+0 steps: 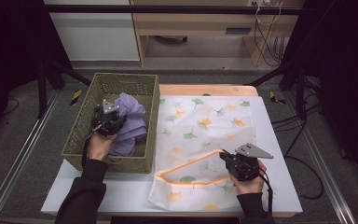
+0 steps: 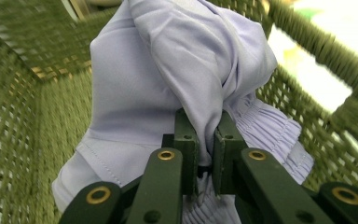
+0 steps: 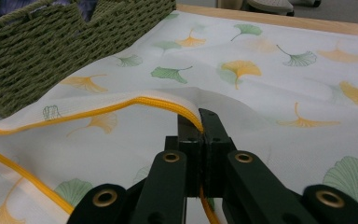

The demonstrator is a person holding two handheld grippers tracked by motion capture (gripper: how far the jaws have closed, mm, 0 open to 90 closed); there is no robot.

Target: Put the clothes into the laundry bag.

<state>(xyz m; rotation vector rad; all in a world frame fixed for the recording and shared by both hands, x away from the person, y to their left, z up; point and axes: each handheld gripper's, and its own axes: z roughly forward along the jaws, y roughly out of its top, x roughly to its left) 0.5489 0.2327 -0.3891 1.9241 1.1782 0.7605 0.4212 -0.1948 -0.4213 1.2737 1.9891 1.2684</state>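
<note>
While the left gripper (image 1: 106,122) sits low inside the green woven basket (image 1: 81,128), its fingers (image 2: 186,149) are clenched on a gathered fold of the lilac garment (image 2: 168,70), cloth pinched between the pads. Garment lies bunched in the basket, right-hand half, part of it heaped above the rim.

Right gripper (image 1: 235,163) is at the near right of the worktop (image 1: 279,186), fingers (image 3: 212,126) clamped on the orange-zippered lip of the ginkgo-print mesh laundry bag (image 1: 205,121), lifting that edge so the mouth gapes toward the basket.

Handling, by judgement: garment is light, limp, smooth-woven, probably a bit slippery. It will drape and trail rather than hold shape, so a pinch on a thick bunched fold looks sounder than one on a single layer. An elasticated, shirred band (image 2: 270,126) beside the fingers would give a firmer purchase. A trailing hem could snag on the wicker. Bag is equally floppy; its zipper tape is the one stiff place to hold.

Hard to make out: what kind of garment it is, since its full outline is buried in folds; how much cloth lies under the heap; the bag's near corner, cut off at the worktop edge; how deep the mouth opens.
</note>
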